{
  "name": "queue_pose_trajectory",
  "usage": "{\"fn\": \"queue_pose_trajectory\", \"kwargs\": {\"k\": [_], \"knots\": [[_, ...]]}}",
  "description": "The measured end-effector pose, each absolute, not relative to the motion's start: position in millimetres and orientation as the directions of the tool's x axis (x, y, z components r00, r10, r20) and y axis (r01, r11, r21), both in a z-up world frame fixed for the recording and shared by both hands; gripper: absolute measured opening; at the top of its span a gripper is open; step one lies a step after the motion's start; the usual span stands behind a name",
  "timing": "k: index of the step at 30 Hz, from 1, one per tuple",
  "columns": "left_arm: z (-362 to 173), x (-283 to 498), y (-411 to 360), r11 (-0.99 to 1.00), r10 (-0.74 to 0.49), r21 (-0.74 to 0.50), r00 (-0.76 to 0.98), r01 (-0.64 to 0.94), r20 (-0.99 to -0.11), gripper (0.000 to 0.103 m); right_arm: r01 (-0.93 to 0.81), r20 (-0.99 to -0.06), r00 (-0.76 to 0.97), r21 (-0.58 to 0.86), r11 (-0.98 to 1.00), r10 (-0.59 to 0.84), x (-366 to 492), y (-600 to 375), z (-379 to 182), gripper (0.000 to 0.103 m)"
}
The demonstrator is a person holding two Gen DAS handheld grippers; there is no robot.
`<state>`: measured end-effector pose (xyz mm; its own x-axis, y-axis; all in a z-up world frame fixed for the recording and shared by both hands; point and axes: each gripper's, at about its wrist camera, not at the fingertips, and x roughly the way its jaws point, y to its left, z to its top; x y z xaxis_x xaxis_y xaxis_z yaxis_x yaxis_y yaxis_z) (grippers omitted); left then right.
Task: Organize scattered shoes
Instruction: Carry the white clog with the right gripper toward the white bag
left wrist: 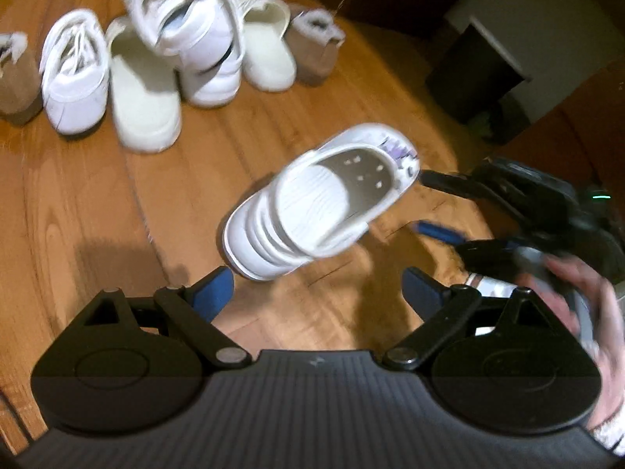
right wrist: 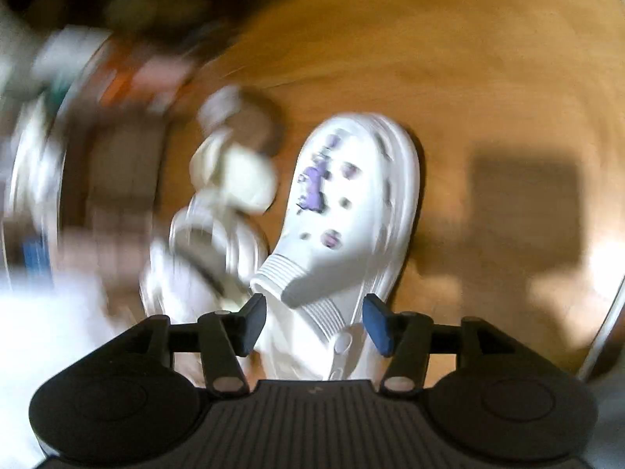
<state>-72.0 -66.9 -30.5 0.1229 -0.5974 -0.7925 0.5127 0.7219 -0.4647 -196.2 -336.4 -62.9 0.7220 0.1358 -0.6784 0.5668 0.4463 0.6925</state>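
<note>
White clog [left wrist: 324, 199] is the one in play rn, sitting on the wood floor [left wrist: 97, 211] by itself, well apart from the lineup at 11 o'clock in the left wrist view. It's lying at a slant, toe pointing off toward 2 o'clock, heel end nearest the left gripper [left wrist: 318, 293]. Foam/rubber-type body w/ vent holes in the upper, ribbed footbed, heel strap folded fwd, and purple charms on the toe. Chunky sole, so prob light and a bit squishy to pinch.

Right gripper [left wrist: 437, 207] comes in from 3 o'clock, a hand [left wrist: 586, 305] around its handle. Its jaws stand apart, one finger right by the toe of the clog. From its own cam the blue pads sit either side of the strap/collar area w/ a gap both sides, so not pinching anything. That view is v. blurry tho, so take the details lightly.

Left gripper's jaws are wide open and empty, hovering over the floor just short of the heel.

Row at the back: tan fuzzy boot [left wrist: 17, 74], white sneaker [left wrist: 76, 74], cream slip-on [left wrist: 142, 90], another white sneaker [left wrist: 195, 31] tipped up and leaning on its neighbours, second cream slip-on [left wrist: 267, 47], second tan boot [left wrist: 316, 47]. Can't spot the clog's twin anywhere.

My read: the clog has been set down or is about to be regrabbed; can't tell which. It isn't in line yet. Next move calls for a firm pinch on the collar or sidewall, then carry toward the row and square it up parallel w/ the rest.
</note>
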Motion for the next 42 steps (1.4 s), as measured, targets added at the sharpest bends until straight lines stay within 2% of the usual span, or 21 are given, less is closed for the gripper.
{"fn": "queue_pose_trajectory", "kwargs": {"k": [4,8,10,12,16,22,24,28,31,32,33,36,42], "knots": [[-41.5,-69.6,-73.0,0.710,-0.604,-0.491,0.079,0.504,-0.793,0.094,0.412,-0.683,0.726,0.522,0.747,0.076,-203.8,-331.5,-35.4,0.058],[-49.0,-69.6,-82.6,0.691,-0.620,-0.525,0.033,0.497,-0.784,0.094,0.242,-0.716,0.697,0.298,0.924,0.049,-186.2,-322.6,-11.2,0.058],[-53.3,-70.1,-89.0,0.681,-0.629,-0.552,0.000,0.481,-0.777,0.094,0.107,-0.761,0.644,0.194,0.975,0.080,-161.3,-309.6,-5.0,0.056],[-58.1,-69.8,-95.5,0.677,-0.621,-0.557,-0.034,0.481,-0.783,0.094,0.007,-0.806,0.585,0.118,0.993,0.092,-137.4,-296.3,-1.6,0.053],[-64.0,-66.7,-103.6,0.682,-0.564,-0.506,-0.061,0.528,-0.823,0.094,-0.203,-0.888,0.458,-0.140,0.969,-0.032,-85.5,-257.5,-8.4,0.046],[-63.8,-53.7,-100.1,0.666,-0.543,-0.480,-0.070,0.570,-0.837,0.094,-0.446,-0.948,0.306,-0.218,0.868,-0.081,-18.2,-225.9,-31.4,0.044],[-64.1,-47.2,-97.9,0.669,-0.539,-0.477,-0.070,0.570,-0.839,0.094,-0.480,-0.961,0.259,-0.219,0.850,-0.102,-0.9,-222.0,-44.6,0.044],[-65.1,-36.8,-97.6,0.693,-0.513,-0.437,-0.032,0.574,-0.858,0.094,-0.530,-0.966,0.218,-0.238,0.814,-0.140,19.5,-218.3,-82.5,0.052],[-60.5,-29.4,-95.5,0.665,-0.543,-0.454,-0.033,0.592,-0.839,0.094,-0.479,-0.953,0.253,-0.274,0.834,-0.168,20.8,-225.4,-92.1,0.050],[-60.3,-28.2,-95.8,0.662,-0.548,-0.459,-0.036,0.592,-0.836,0.094,-0.462,-0.952,0.260,-0.267,0.846,-0.159,20.6,-228.2,-91.2,0.047],[-59.4,-25.1,-95.8,0.652,-0.561,-0.473,-0.042,0.593,-0.827,0.094,-0.436,-0.949,0.275,-0.268,0.859,-0.157,18.9,-232.3,-90.0,0.038],[-57.1,-19.5,-99.9,0.639,-0.573,-0.479,-0.043,0.602,-0.818,0.094,-0.354,-0.926,0.316,-0.319,0.879,-0.209,12.0,-238.0,-82.3,0.024],[-61.2,-9.8,-126.0,0.627,-0.610,-0.513,-0.041,0.586,-0.791,0.094,-0.098,-0.917,0.274,-0.327,0.940,-0.290,-11.4,-285.7,-56.1,0.010]]}}
